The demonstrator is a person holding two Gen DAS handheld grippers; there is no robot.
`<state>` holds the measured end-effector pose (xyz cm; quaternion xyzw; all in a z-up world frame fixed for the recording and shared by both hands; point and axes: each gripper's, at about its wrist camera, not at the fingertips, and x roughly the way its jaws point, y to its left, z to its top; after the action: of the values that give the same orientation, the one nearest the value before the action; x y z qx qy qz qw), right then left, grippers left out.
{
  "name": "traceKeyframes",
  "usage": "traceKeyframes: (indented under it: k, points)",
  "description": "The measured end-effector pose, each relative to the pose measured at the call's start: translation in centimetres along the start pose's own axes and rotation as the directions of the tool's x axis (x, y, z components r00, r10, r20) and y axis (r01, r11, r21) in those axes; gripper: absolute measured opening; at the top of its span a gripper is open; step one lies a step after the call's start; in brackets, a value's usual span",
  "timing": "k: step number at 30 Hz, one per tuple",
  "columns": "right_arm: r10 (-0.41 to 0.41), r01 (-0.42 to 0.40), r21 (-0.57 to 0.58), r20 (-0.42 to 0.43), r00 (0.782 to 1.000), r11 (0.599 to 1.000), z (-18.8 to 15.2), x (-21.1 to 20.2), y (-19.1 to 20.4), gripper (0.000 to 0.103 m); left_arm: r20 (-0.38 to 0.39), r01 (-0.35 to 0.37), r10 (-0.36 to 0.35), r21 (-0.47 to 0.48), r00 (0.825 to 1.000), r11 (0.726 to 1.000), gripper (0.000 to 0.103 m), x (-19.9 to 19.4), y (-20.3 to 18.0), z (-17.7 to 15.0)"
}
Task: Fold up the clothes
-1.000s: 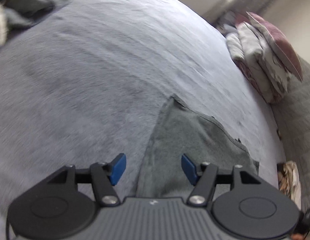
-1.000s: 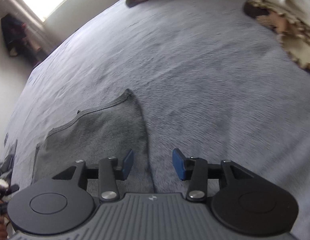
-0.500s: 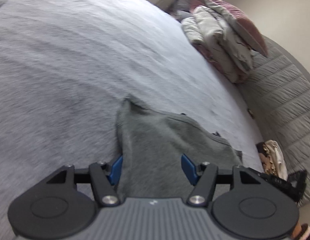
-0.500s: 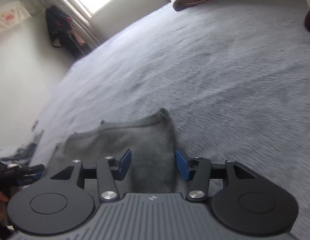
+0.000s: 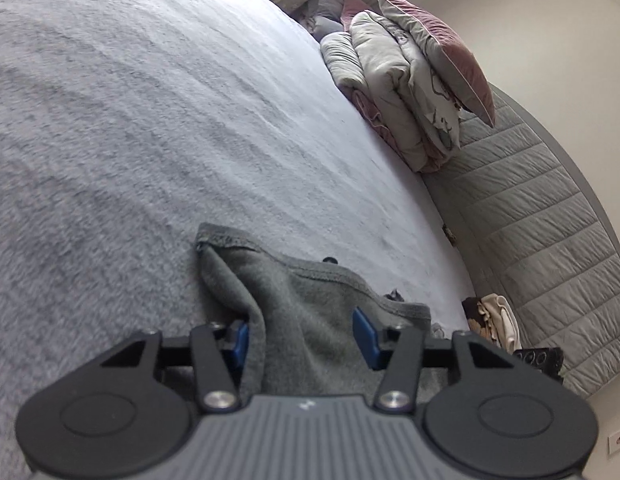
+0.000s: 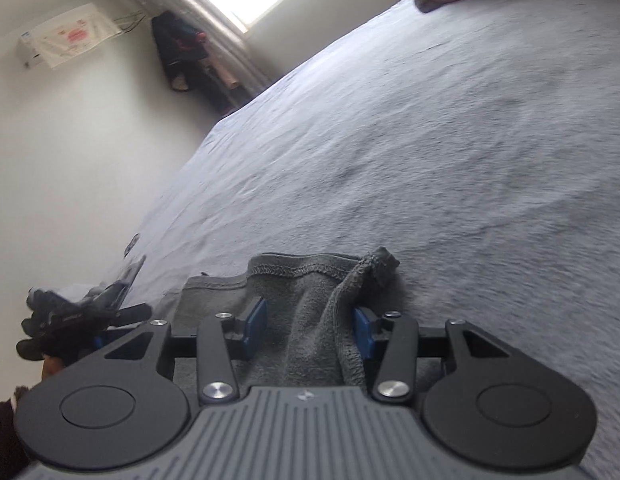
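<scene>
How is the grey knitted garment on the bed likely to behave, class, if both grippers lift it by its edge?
The grey garment will probably sag between the left gripper and right gripper; its fabric already bunches and drapes around their open fingers. It looks light for its size, lying thin on the bedspread. Its fuzzy knit seems unlikely to slip from the pads.

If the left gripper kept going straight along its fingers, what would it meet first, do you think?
The left gripper already has the grey garment bunched between its open jaws, so it would press further into that cloth first, then probably the grey bedspread beyond; depth is hard to judge.
</scene>
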<state>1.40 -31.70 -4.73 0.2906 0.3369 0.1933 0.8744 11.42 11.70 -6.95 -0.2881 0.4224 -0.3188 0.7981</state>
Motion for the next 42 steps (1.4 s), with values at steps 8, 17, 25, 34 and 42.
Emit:
traceKeyframes:
  k: [8,17,25,34,42]
  points:
    - [0.036,-0.039,-0.069,-0.049,0.998,0.997,0.1,1.4,1.2,0.038,-0.011,-0.011,0.011,0.027,1.0,1.0,0.033,1.0,-0.8,-0.2]
    - [-0.031,0.023,-0.147,-0.048,0.998,0.989,-0.4,1.1,3.2,0.019,0.022,-0.091,0.09,0.058,0.996,0.994,0.012,0.9,-2.4,-0.8]
    - [-0.079,0.09,-0.146,0.081,0.994,0.985,0.2,-1.6,4.6,0.017,0.114,-0.142,0.133,0.072,0.985,0.987,0.011,-0.4,-4.3,-0.4]
    - [-0.189,0.227,-0.22,0.18,0.965,0.949,0.6,-5.6,7.0,0.017,0.146,-0.146,0.127,0.13,0.981,0.981,0.011,1.5,-8.6,1.4]
    - [-0.297,0.312,-0.098,0.143,0.944,0.945,1.0,-5.4,3.5,0.017,0.021,-0.195,0.195,0.212,0.981,0.958,0.011,8.2,-10.2,3.3]
